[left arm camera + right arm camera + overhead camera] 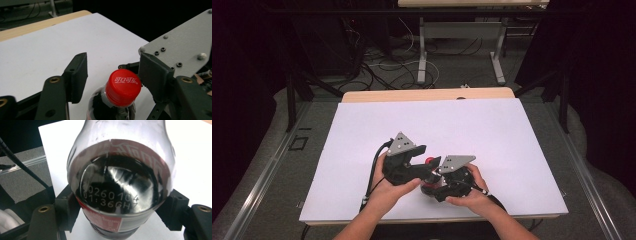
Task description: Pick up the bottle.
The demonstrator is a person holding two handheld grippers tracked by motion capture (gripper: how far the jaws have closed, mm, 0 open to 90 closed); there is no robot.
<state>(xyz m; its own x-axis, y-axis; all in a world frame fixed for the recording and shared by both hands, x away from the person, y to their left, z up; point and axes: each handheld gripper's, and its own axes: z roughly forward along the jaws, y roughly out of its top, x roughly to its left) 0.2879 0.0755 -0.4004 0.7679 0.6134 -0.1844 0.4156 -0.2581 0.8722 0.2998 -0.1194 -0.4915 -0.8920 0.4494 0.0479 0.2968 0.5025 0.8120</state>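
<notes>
Black jaws of the left gripper [110, 75] stand partly open around the red cap [123, 87] of a cola bottle [120, 185]. In the left gripper view the pad at 3 o'clock looks like it's touching the cap's edge, while the one at 9 o'clock stands clear with a gap, so nothing is clamped there right now.

The right gripper [120, 212] does the holding: its jaws are squeezed onto the bottle's body from both sides, just under the shoulder.

From the high view, the bottle sits low and near the person's edge of the white table [492, 130], between the two hands, neck pointing toward roughly 10 o'clock, straight into the left gripper's mouth.

So the bottle's long axis runs right through the left jaws, and I'd guess the cap is what gets worked next, probably a re-grip and twist.
</notes>
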